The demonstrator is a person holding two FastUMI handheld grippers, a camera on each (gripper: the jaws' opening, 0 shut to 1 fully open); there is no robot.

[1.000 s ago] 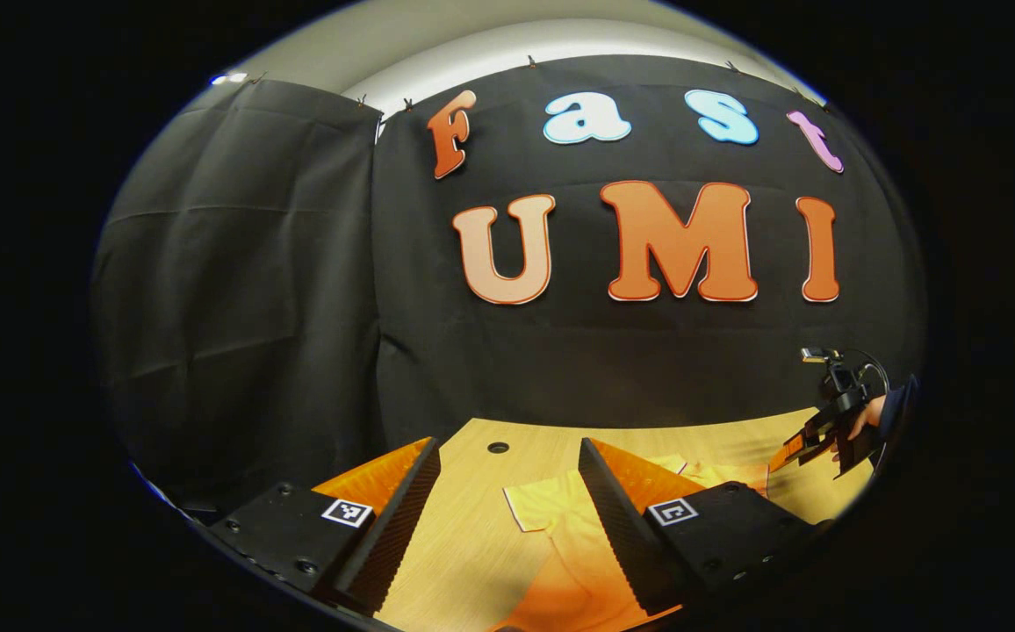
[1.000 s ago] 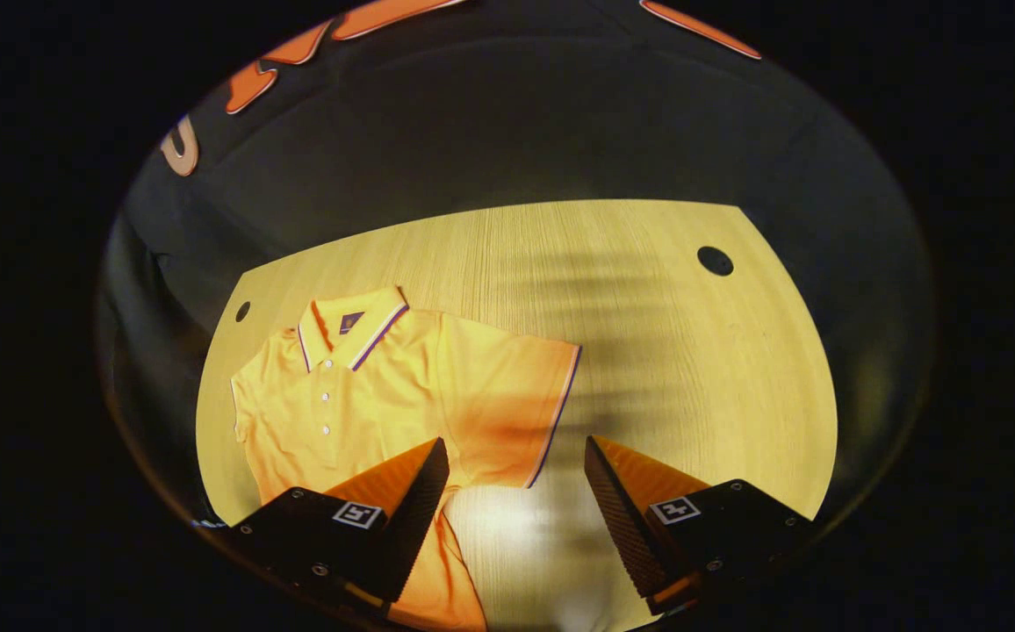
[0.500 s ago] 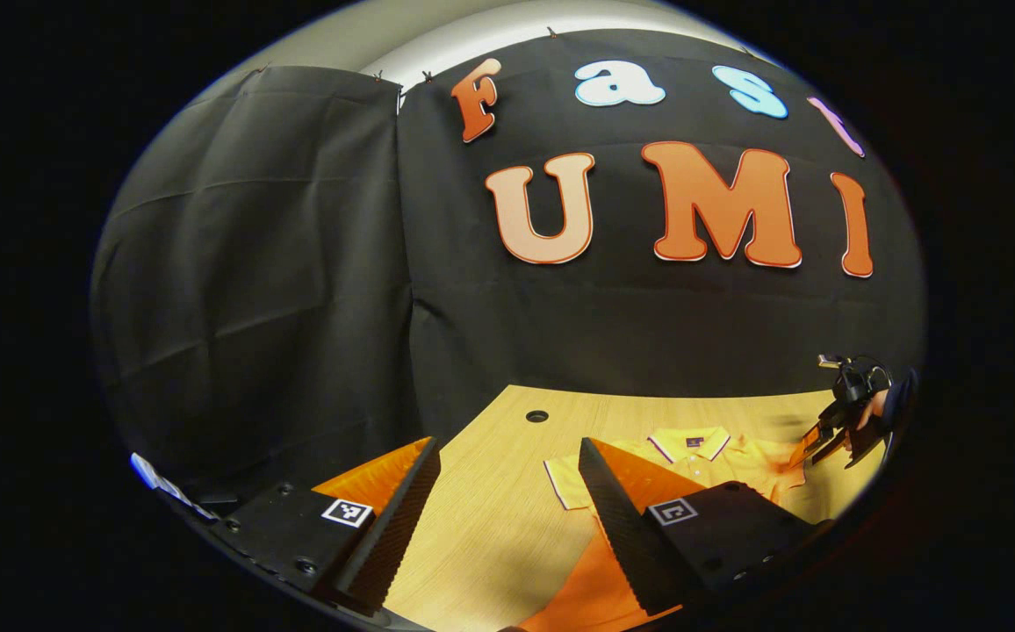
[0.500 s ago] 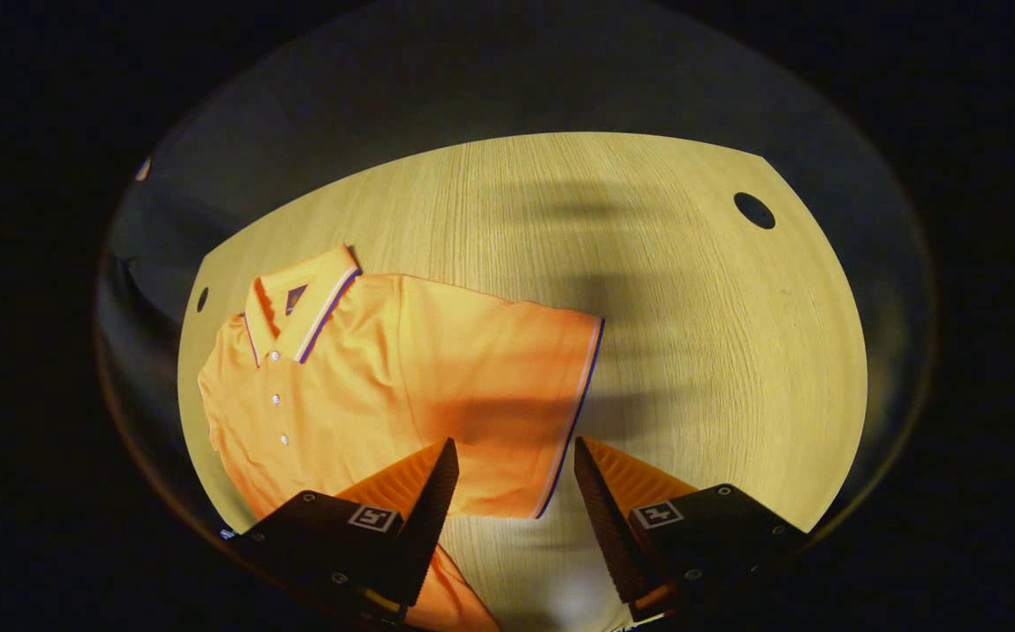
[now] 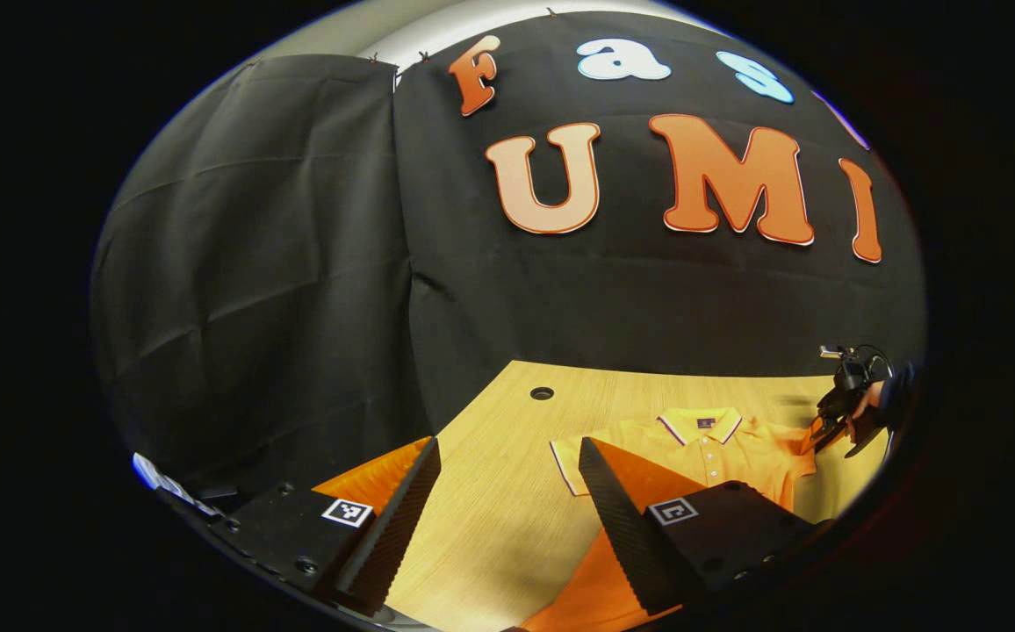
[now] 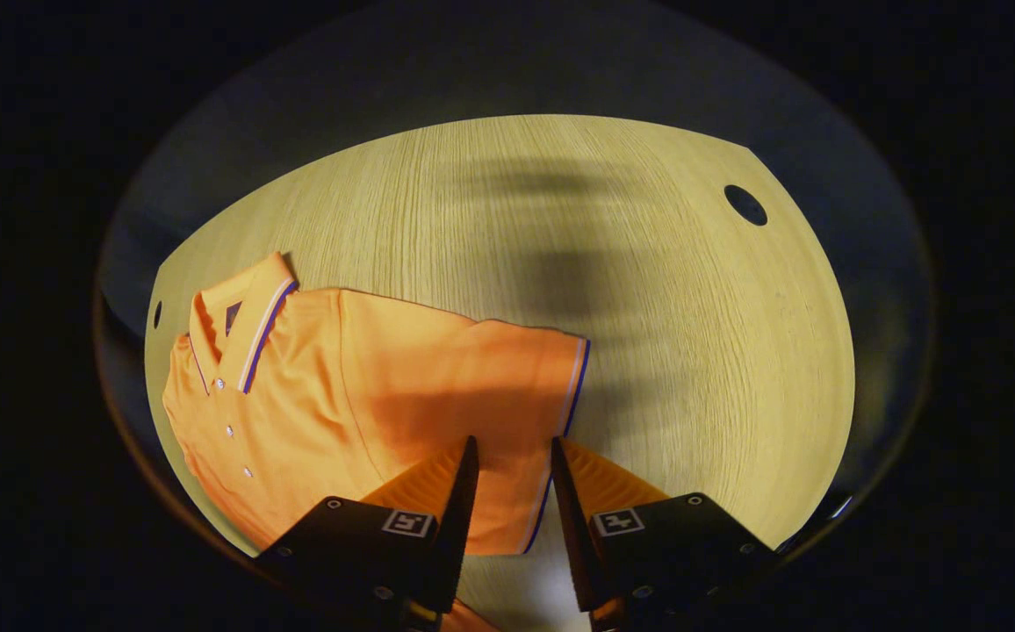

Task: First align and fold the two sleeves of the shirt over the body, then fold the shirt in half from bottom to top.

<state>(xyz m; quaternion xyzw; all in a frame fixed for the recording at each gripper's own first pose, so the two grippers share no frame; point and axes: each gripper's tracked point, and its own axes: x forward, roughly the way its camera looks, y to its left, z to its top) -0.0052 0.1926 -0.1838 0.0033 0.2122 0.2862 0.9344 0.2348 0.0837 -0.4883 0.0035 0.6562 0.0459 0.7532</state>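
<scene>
An orange polo shirt [image 6: 323,386] with a striped collar [image 6: 240,316] lies flat on the wooden table [image 6: 648,263], buttons up. Its right sleeve [image 6: 507,377] spreads out sideways, and the trimmed cuff edge runs down between the fingers of my right gripper [image 6: 513,443]. The jaws stand narrowly apart just over that cuff, and a gap still shows between them. My left gripper [image 5: 507,448] hovers wide open over the table, holding nothing. The shirt [image 5: 718,443] lies ahead and to its right, its near sleeve [image 5: 565,452] beside one finger. Farther off, the right gripper [image 5: 837,412] is held by a hand.
The table has a round hole near each back corner [image 6: 745,204] [image 5: 542,392]. Black cloth walls close off the back and left. Bare wood stretches to the right of the sleeve in the right gripper view.
My right gripper has dropped closer to the sleeve cuff and its jaws have narrowed around the edge. The left gripper view has shifted, bringing more of the shirt into sight; its jaws stay wide.
</scene>
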